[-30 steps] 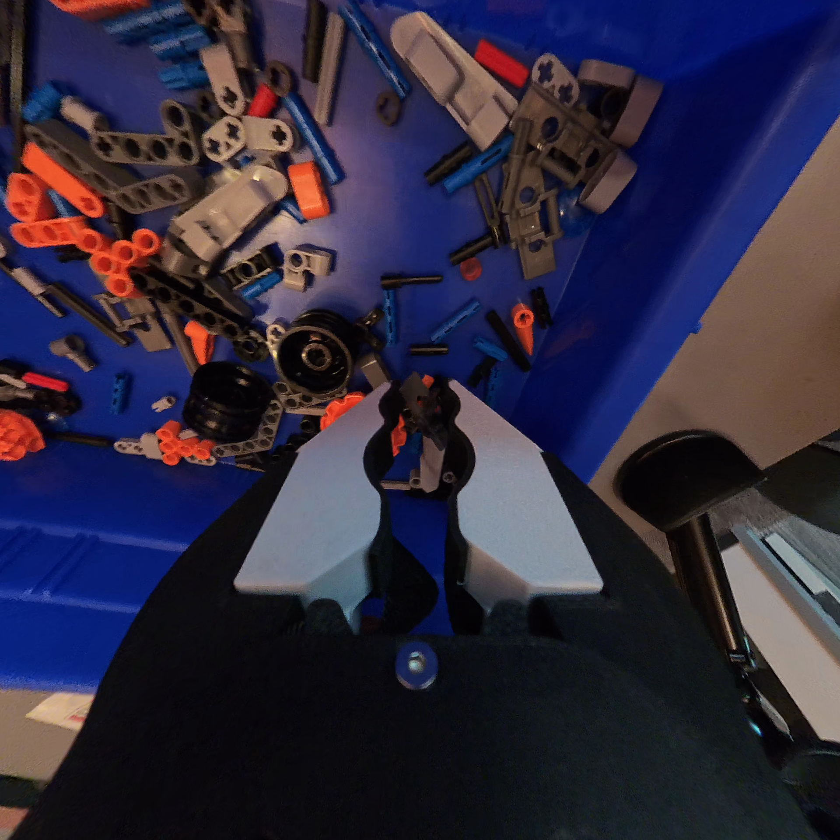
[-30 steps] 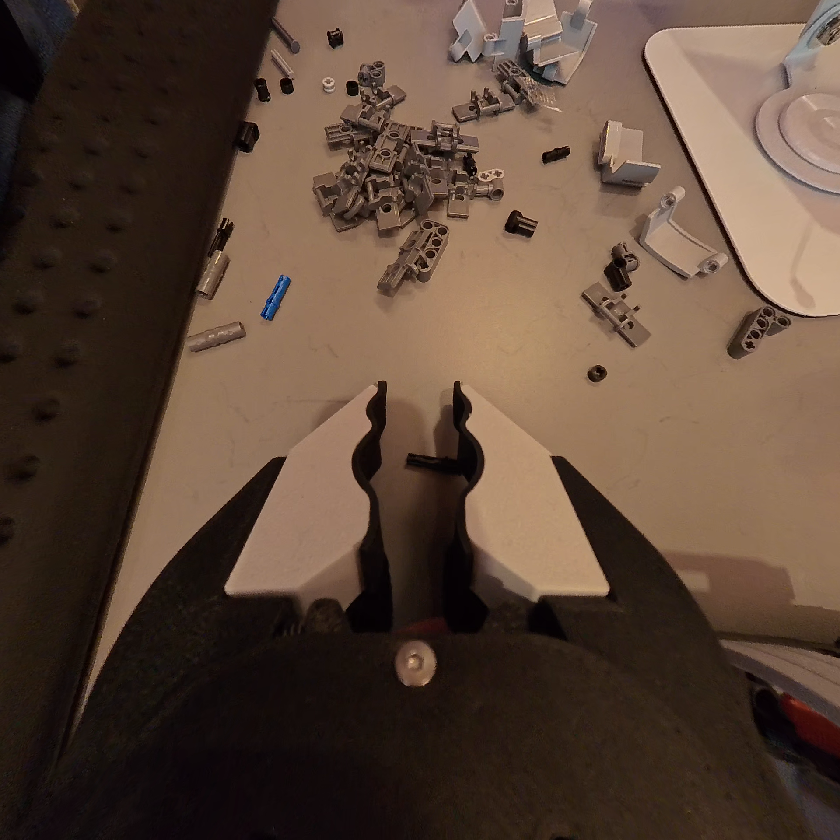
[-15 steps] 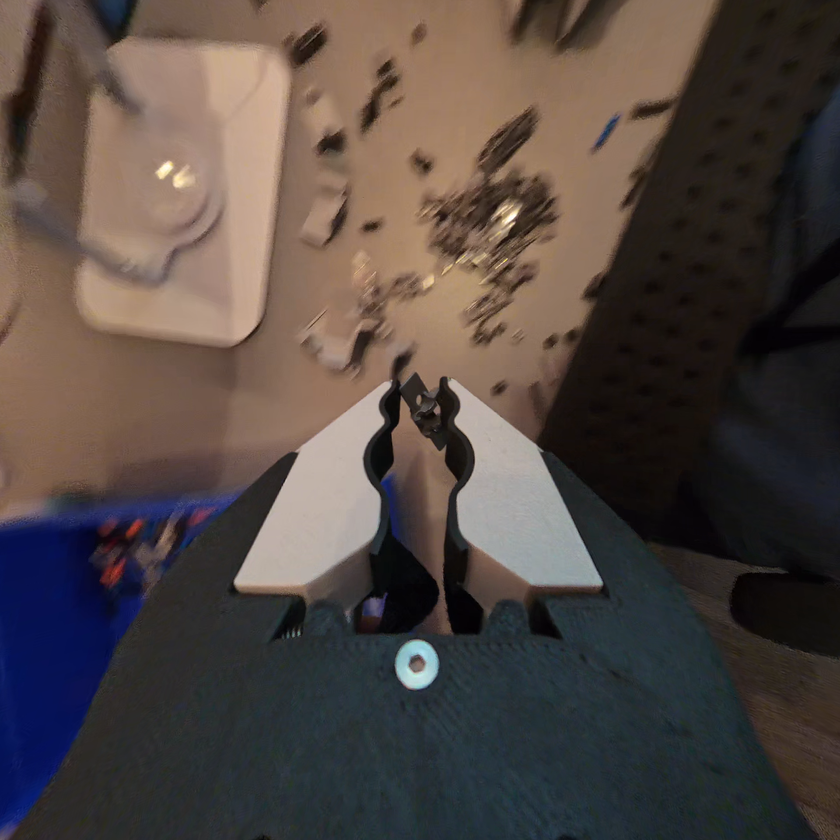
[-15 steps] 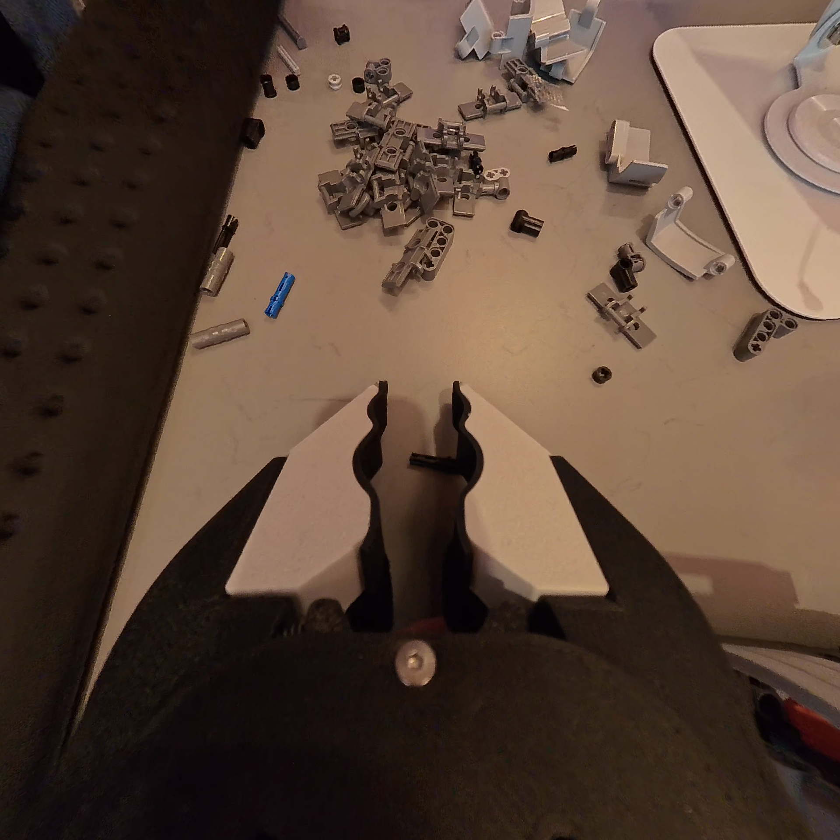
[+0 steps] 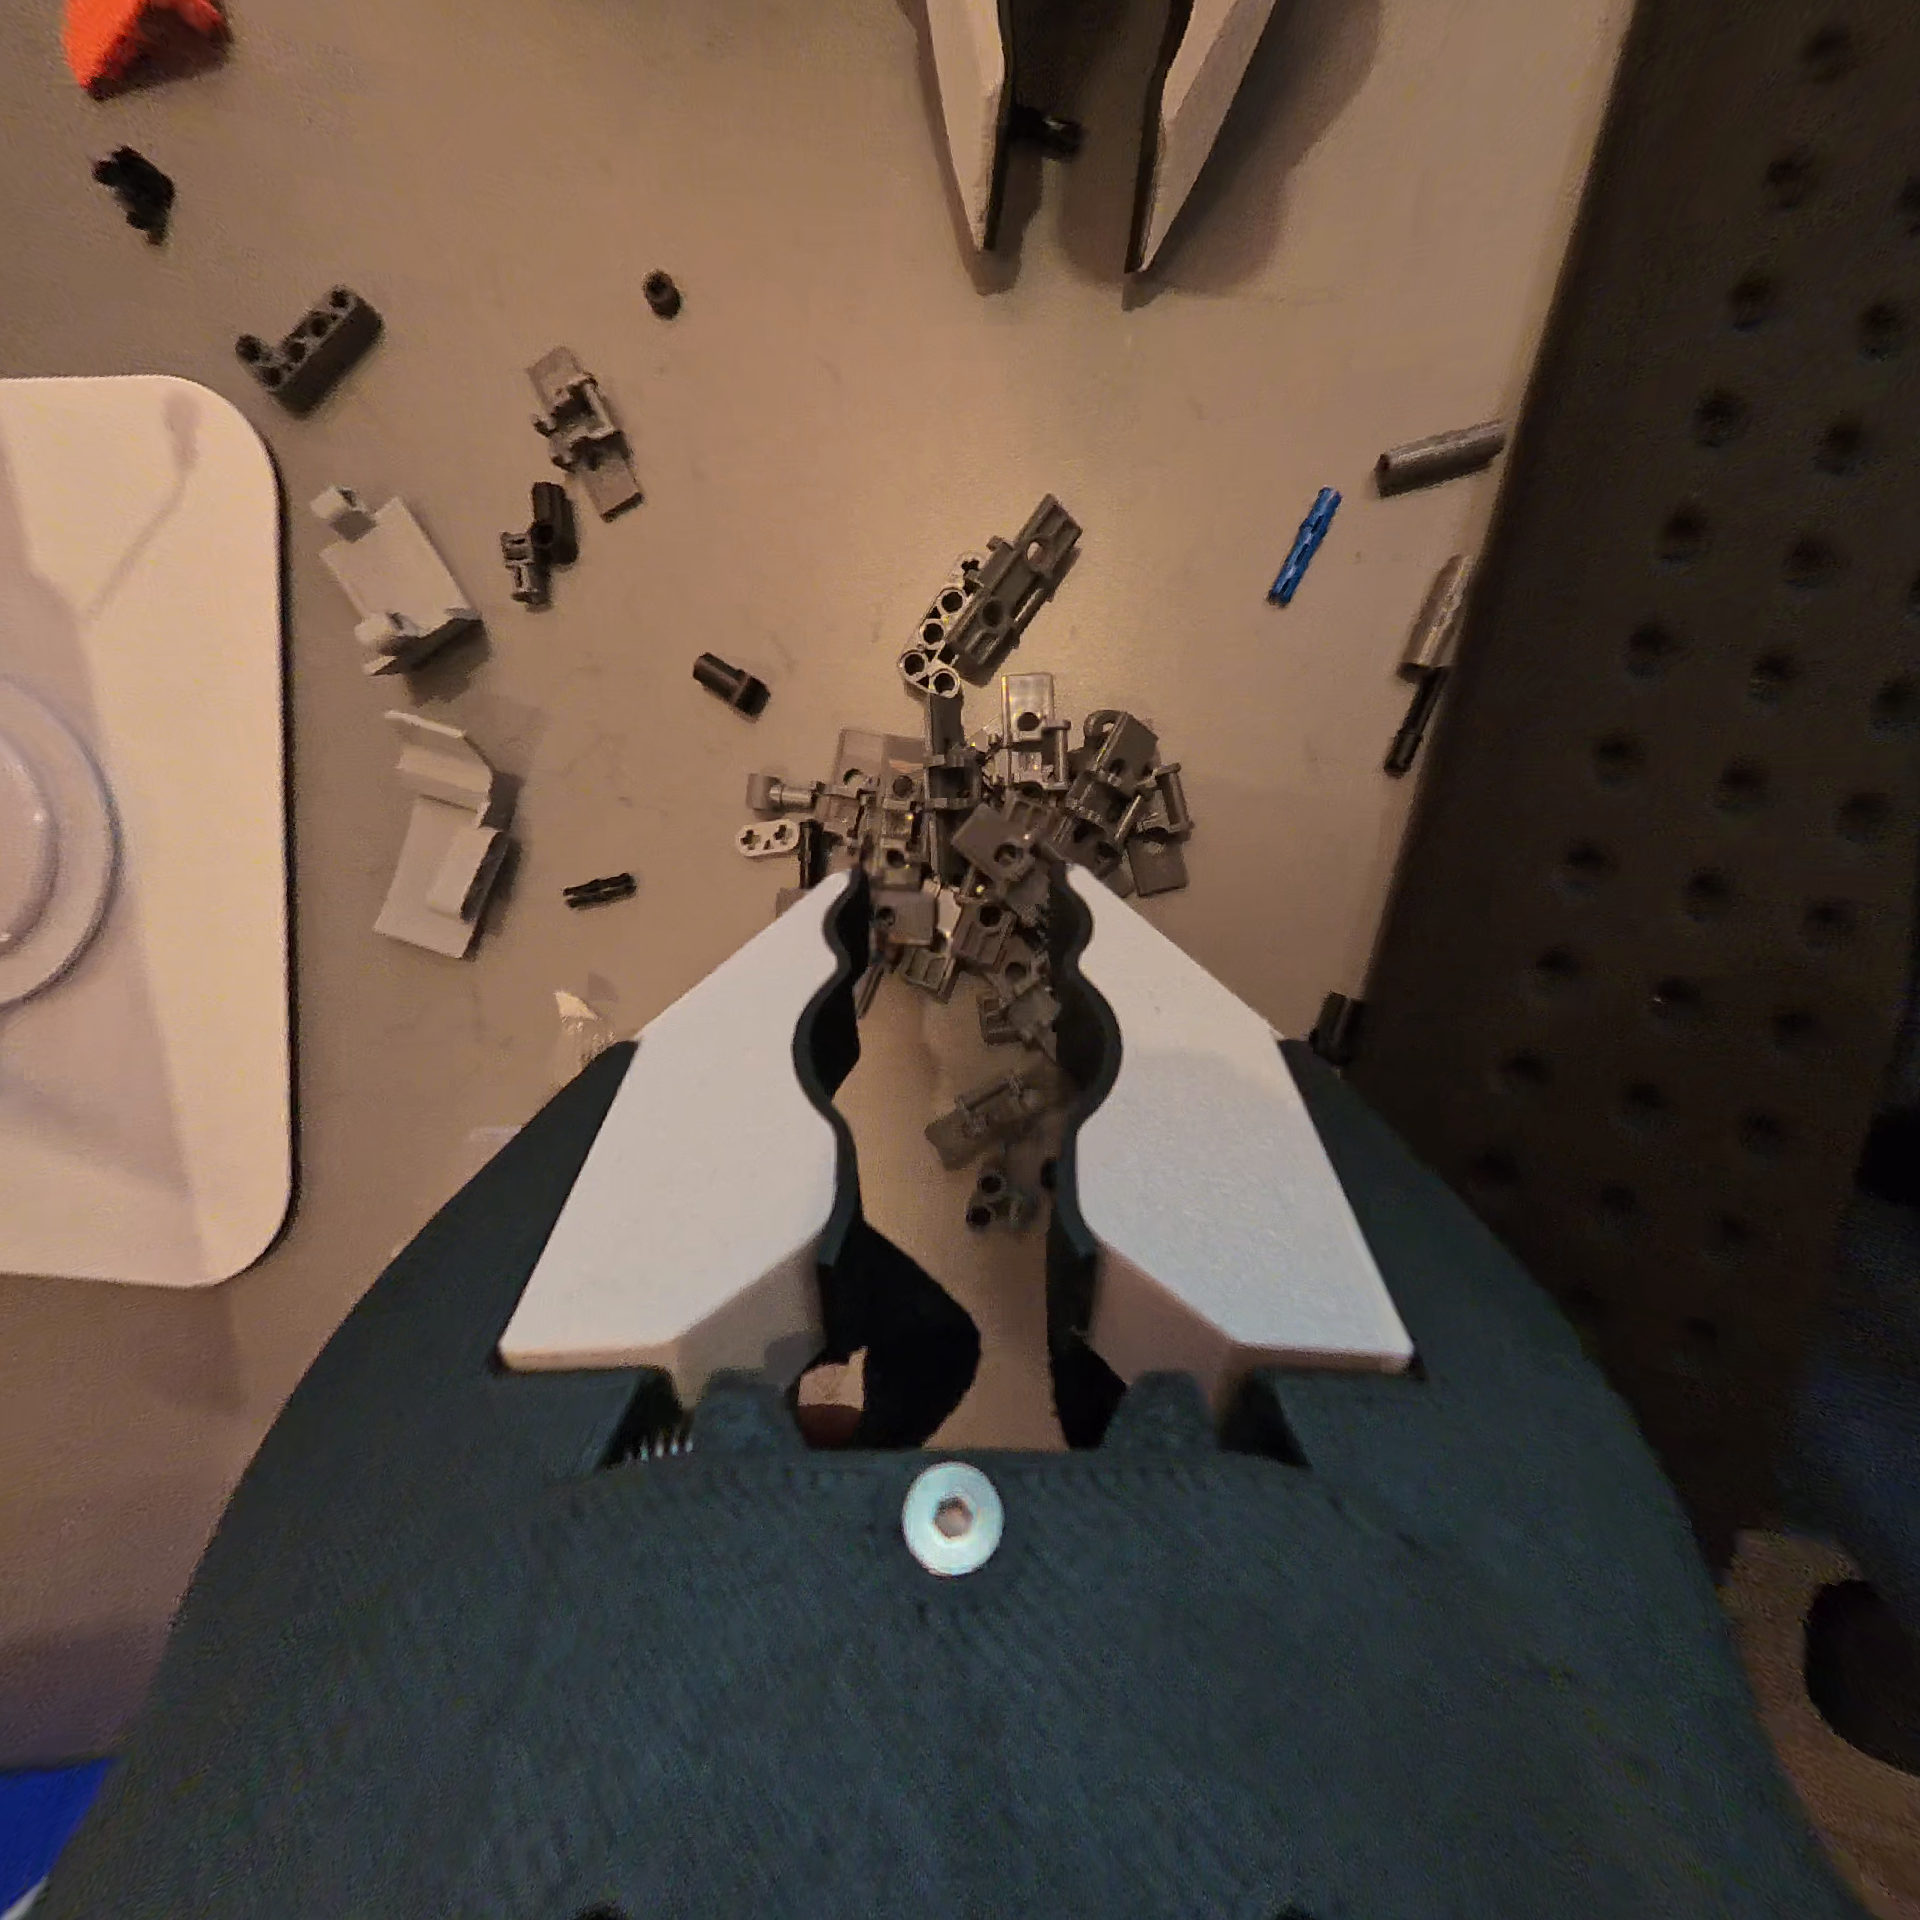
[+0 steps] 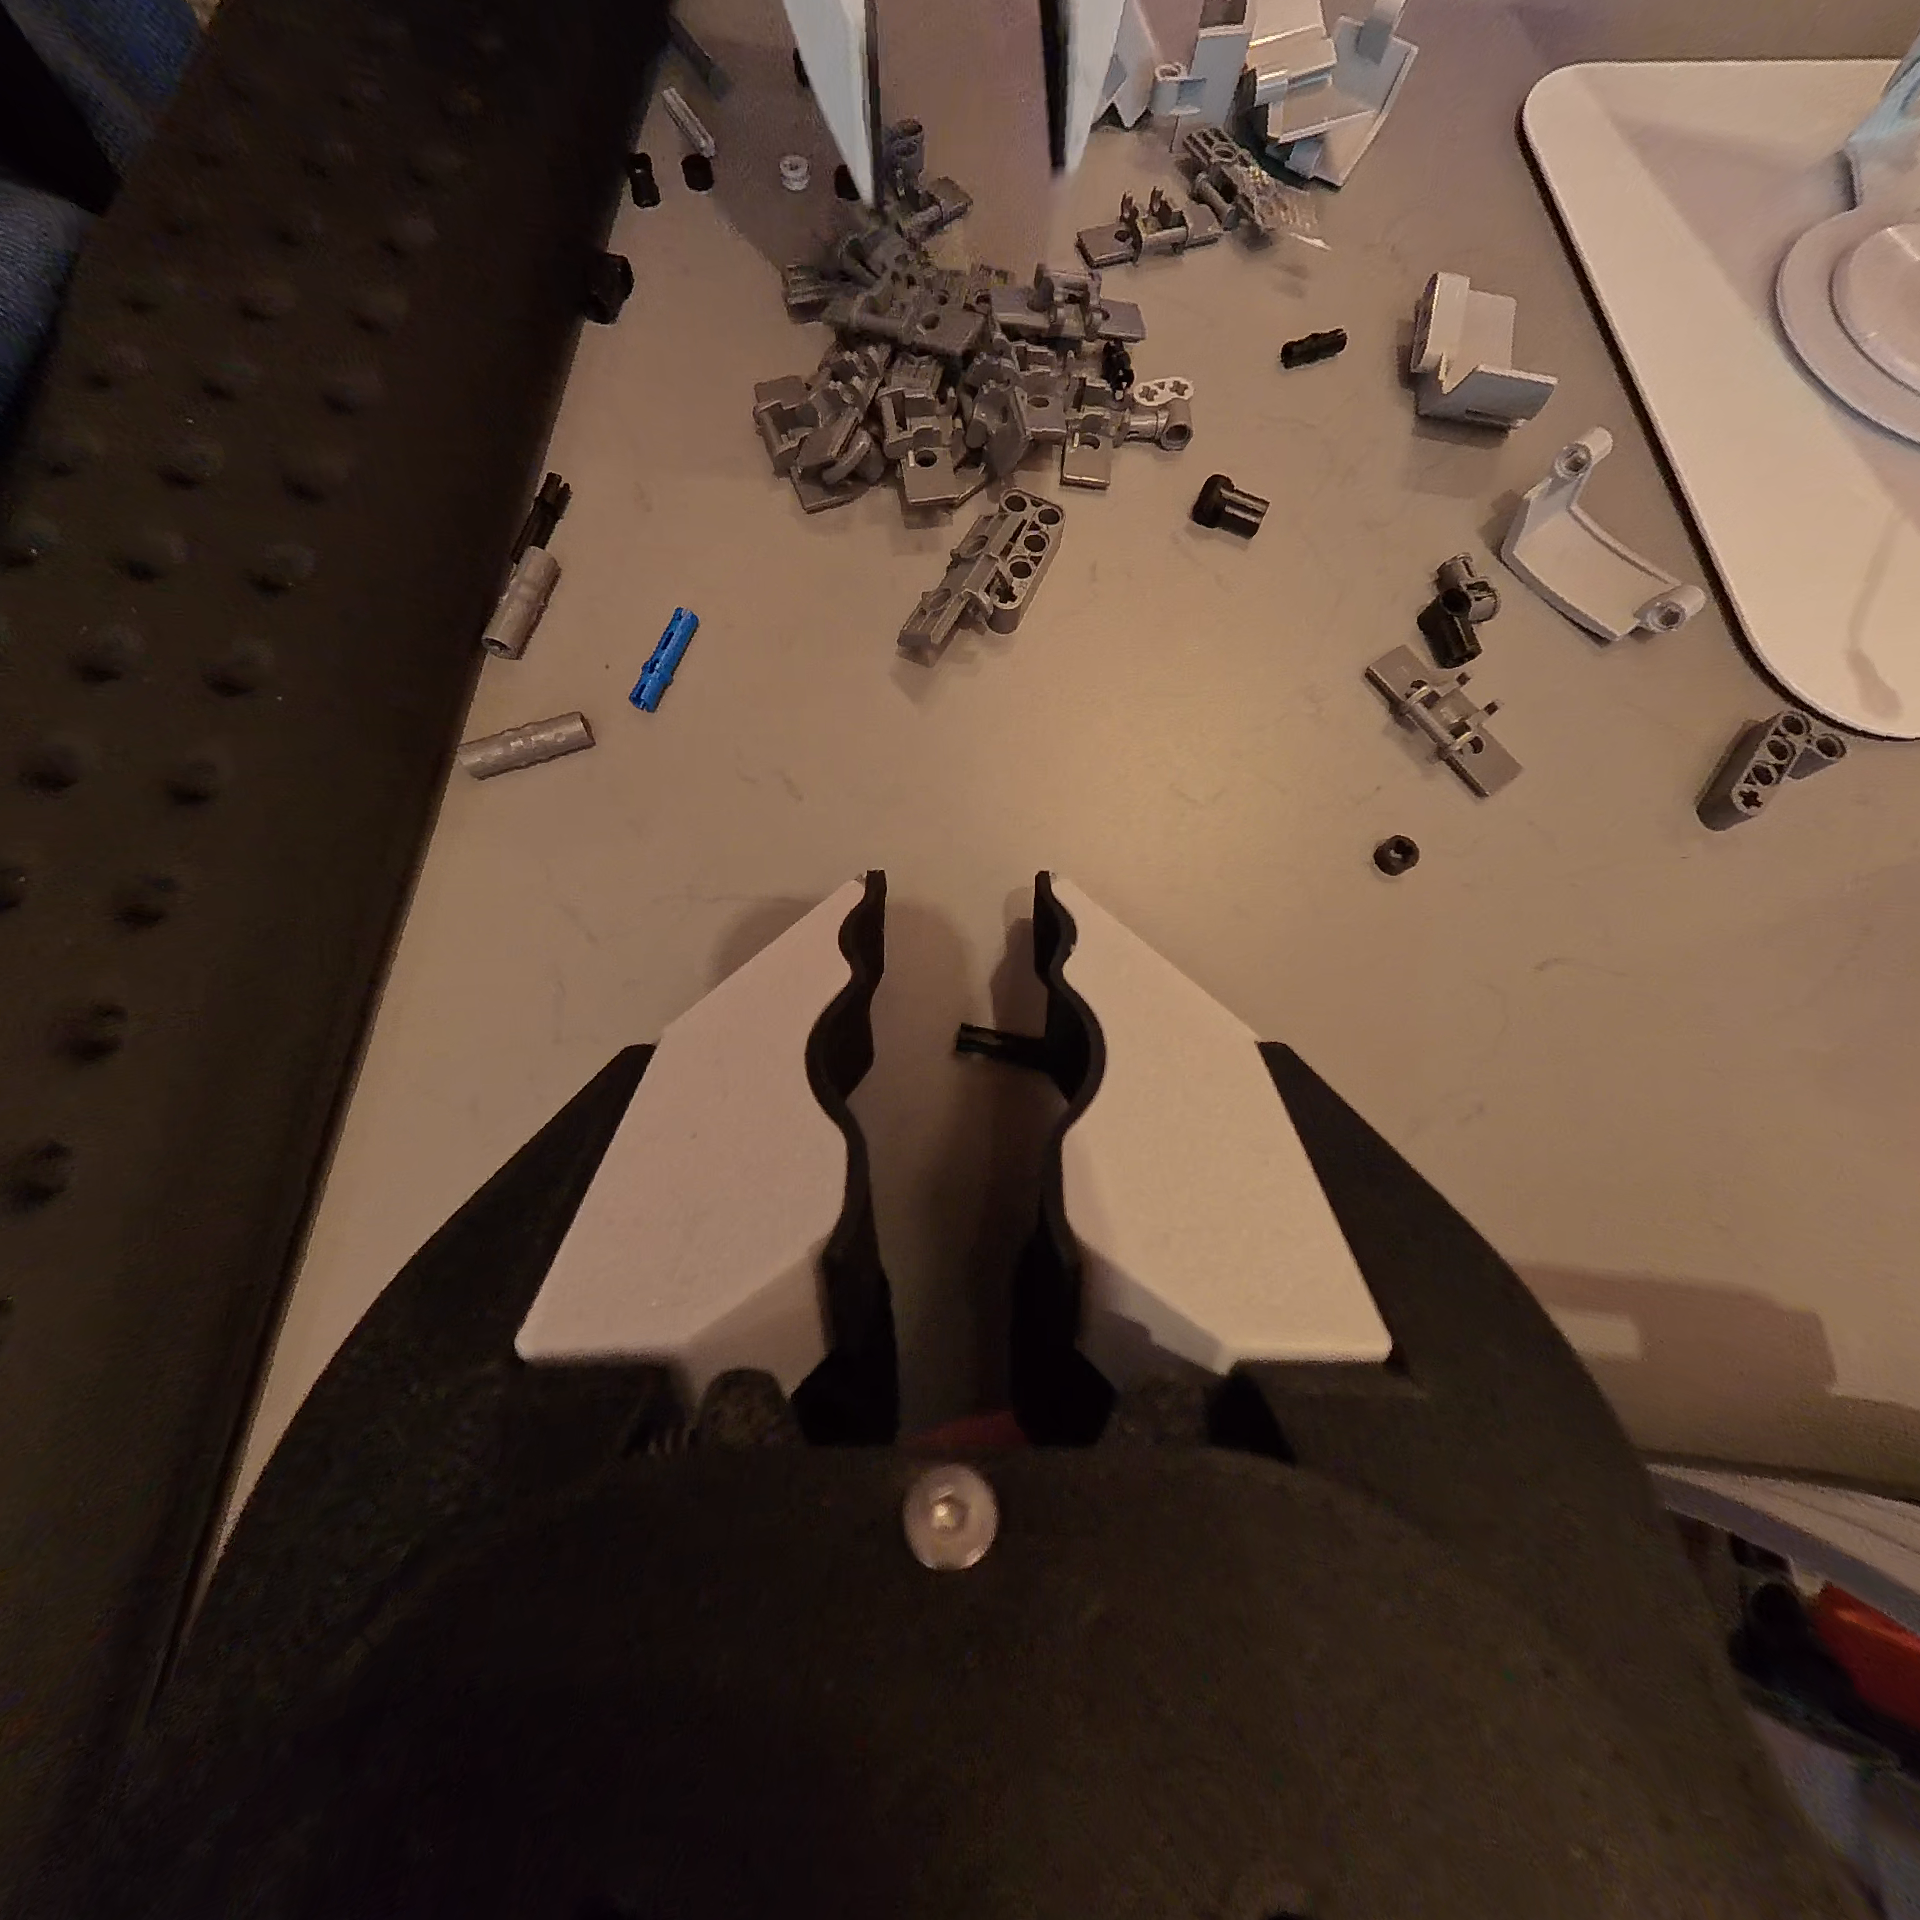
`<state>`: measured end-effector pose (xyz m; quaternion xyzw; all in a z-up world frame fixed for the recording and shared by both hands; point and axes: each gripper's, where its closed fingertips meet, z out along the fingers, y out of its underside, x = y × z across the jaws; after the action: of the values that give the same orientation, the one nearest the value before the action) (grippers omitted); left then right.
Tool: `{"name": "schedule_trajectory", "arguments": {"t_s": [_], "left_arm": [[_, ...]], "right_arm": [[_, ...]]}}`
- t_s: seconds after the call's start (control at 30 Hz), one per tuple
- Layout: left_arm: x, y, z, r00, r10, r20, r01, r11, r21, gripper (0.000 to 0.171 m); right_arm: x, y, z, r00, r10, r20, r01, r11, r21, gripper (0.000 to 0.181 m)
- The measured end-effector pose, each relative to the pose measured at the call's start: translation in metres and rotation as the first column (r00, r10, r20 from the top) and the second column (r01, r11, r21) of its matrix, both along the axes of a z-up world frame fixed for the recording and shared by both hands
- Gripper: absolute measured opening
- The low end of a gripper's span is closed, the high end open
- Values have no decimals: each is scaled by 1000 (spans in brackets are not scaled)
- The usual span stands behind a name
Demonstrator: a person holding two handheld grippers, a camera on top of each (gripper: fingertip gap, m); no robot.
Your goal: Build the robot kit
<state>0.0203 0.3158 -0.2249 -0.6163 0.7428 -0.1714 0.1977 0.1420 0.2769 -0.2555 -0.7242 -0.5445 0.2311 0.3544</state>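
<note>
Left gripper (image 5: 956,883) jaws apart, over the heap of dark grey connector pieces (image 5: 997,821) on the table; whether it touches them I can't tell. Right gripper (image 6: 958,883) parted too, a small black pin (image 6: 1003,1042) sticking sideways out of its right finger's pad, clear of the left.

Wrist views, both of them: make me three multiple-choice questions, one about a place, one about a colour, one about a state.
1. The left tongs hang over: A the grey parts pile; B a white tray; C a blue bin.
2. The small pin beside the black mat is: A red; B blue; C green.
3. The right tongs are: A shut tight; B open, a black peg at one finger; C gripping a grey beam.
Answers: A, the pile shows between their tips; B, its colour is plain in both views; B, a gap parts the fingers and the peg sticks out from one pad.
</note>
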Motion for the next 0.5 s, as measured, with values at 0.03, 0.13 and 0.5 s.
{"name": "schedule_trajectory", "arguments": {"t_s": [0.03,0.13,0.5], "left_arm": [[-3,2,10,1000,16,22,-16,1000,-7,34],[-30,14,47,997,66,49,-67,998,13,30],[-244,191,73,832,546,-92,-519,827,217,25]], "right_arm": [[0,0,0,1000,0,0,0,1000,-1,26],[0,0,0,1000,-1,0,1,1000,1,26],[0,2,-1,1000,-10,4,10,1000,-3,26]]}}
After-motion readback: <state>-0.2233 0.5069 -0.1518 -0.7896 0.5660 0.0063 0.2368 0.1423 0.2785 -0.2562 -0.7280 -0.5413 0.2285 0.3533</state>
